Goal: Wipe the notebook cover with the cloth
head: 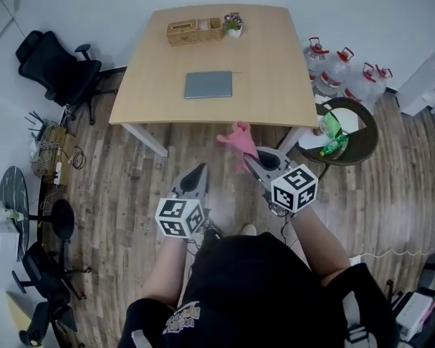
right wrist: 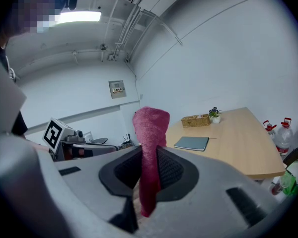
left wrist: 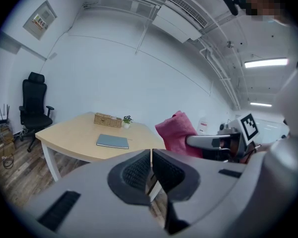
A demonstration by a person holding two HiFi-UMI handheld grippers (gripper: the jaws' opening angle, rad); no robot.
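A grey-blue notebook (head: 208, 84) lies flat near the middle of the light wooden table (head: 275, 100); it also shows as the notebook (left wrist: 112, 141) and the notebook (right wrist: 191, 143) in the two gripper views. My right gripper (head: 252, 154) is shut on a pink cloth (head: 237, 141), which stands up between its jaws as the cloth (right wrist: 150, 148) and hangs short of the table's near edge. My left gripper (head: 199, 170) is shut with nothing in it, its jaws (left wrist: 151, 155) pressed together, beside the right one and farther from the table.
A wicker basket (head: 194, 30) and a small potted plant (head: 233, 25) stand at the table's far edge. A black office chair (head: 56, 67) is at the left. Right of the table are water jugs (head: 341, 69) and a round side table (head: 351, 130) with green bottles.
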